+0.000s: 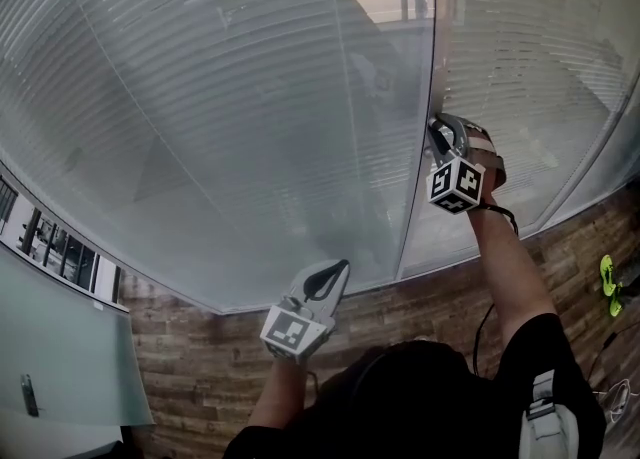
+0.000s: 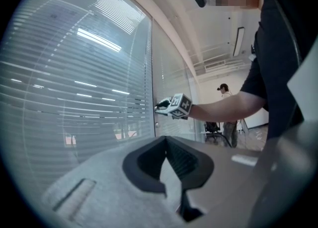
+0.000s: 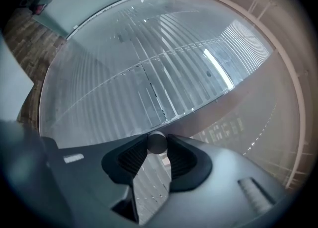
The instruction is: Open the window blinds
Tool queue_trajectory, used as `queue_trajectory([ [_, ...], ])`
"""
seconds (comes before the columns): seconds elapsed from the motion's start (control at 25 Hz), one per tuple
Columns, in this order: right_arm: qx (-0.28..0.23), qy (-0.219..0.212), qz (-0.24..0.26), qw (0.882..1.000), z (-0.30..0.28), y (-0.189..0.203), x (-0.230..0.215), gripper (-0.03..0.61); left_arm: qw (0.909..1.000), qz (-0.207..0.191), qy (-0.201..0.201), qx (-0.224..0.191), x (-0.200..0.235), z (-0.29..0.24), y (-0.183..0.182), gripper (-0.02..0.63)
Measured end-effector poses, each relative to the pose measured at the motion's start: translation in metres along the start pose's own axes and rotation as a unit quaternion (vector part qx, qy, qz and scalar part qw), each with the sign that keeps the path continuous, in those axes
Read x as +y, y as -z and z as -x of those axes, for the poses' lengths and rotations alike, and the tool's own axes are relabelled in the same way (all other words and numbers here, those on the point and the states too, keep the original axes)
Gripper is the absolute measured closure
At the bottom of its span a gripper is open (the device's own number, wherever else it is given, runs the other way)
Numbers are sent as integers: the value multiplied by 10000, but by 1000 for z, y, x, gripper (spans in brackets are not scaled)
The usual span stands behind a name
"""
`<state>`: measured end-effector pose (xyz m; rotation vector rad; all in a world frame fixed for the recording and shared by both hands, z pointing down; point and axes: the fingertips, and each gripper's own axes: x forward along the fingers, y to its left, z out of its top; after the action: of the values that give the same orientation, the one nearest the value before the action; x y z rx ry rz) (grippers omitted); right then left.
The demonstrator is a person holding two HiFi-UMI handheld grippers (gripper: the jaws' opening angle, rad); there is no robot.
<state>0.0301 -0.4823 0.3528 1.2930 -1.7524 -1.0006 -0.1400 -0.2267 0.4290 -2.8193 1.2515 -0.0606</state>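
Head view, left to right.

Far left, low: a pale glass panel (image 1: 62,372) standing over the wood floor (image 1: 205,352).

Left pane: the blinds (image 1: 230,127) hang behind glass and cover the whole pane. Slats are horizontal and close-set, and the outside shows through only as haze.

Low centre: left gripper (image 1: 343,266), held short of the glass and well apart from the other tool. Its own view shows the jaws brought together at the tips (image 2: 166,138) with nothing between them.

Right of centre: an upright frame post (image 1: 422,197) splits the two panes. The right gripper (image 1: 437,127) is at this post, arm reaching up to it (the left gripper view shows it side-on, nose against the post (image 2: 159,106)). In its own view the jaws stand narrow and are clamped on a small round grey knob (image 3: 157,142), pads pressing on either side. More slats and the post lie beyond it.

Right pane: more slatted blind.

Far right, on the floor: a small green thing (image 1: 607,275), too small to identify.
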Motion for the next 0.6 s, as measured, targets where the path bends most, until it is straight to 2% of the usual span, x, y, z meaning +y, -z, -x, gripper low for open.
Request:
queue_trajectory([
  [0.44,-6,5,-377,9993,-1,-3,-1,460,9985,522,82,-128,3,-5,1,610],
  [0.6,-19,14,-664,9978,-2,-2,-2,460,9991,407,56,-105,6,-7,3,611],
])
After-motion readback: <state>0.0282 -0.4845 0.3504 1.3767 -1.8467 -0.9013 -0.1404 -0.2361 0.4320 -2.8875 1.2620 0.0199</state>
